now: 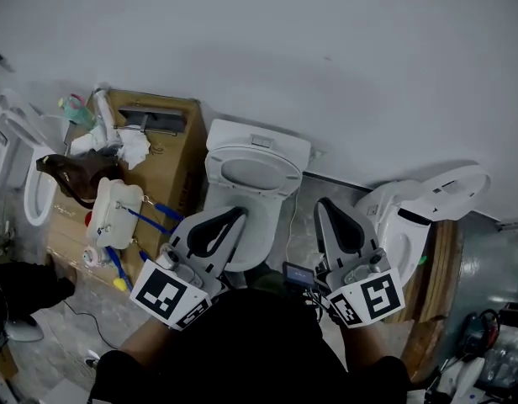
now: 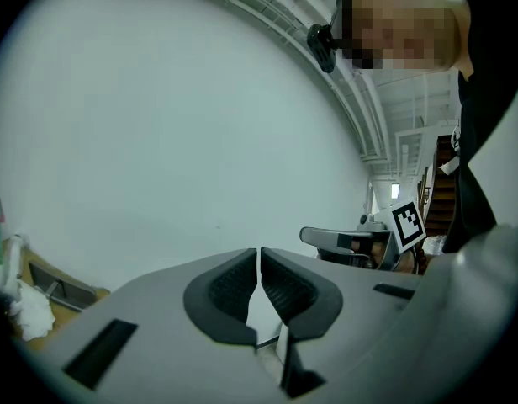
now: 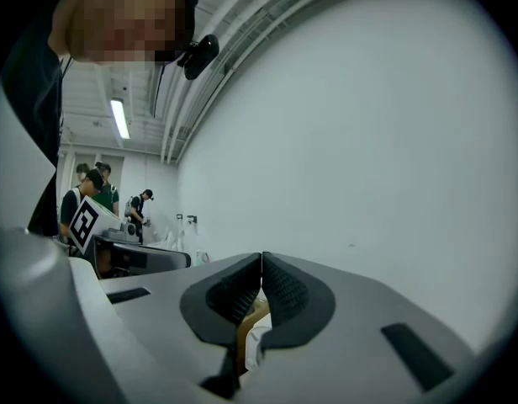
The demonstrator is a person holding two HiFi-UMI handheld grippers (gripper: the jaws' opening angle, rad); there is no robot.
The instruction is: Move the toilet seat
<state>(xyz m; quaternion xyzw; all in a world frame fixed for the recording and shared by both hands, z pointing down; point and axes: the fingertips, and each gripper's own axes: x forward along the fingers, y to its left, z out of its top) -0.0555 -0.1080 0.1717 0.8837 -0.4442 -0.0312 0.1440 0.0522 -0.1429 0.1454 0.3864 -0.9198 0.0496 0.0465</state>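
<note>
While they hang in the lower half of the head view, the left tongs and the right tongs are both clenched on nothing, pads pressed together. The toilet seat lies at the frame's centre, against the tank of the white toilet, apart from both tongs. It looks tipped up rather than flat, so the move may be finished; otherwise all of it remains.

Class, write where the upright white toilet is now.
In the head view the toilet stands at centre against the white wall, the cardboard box at its left and the left gripper in front of it.
</note>
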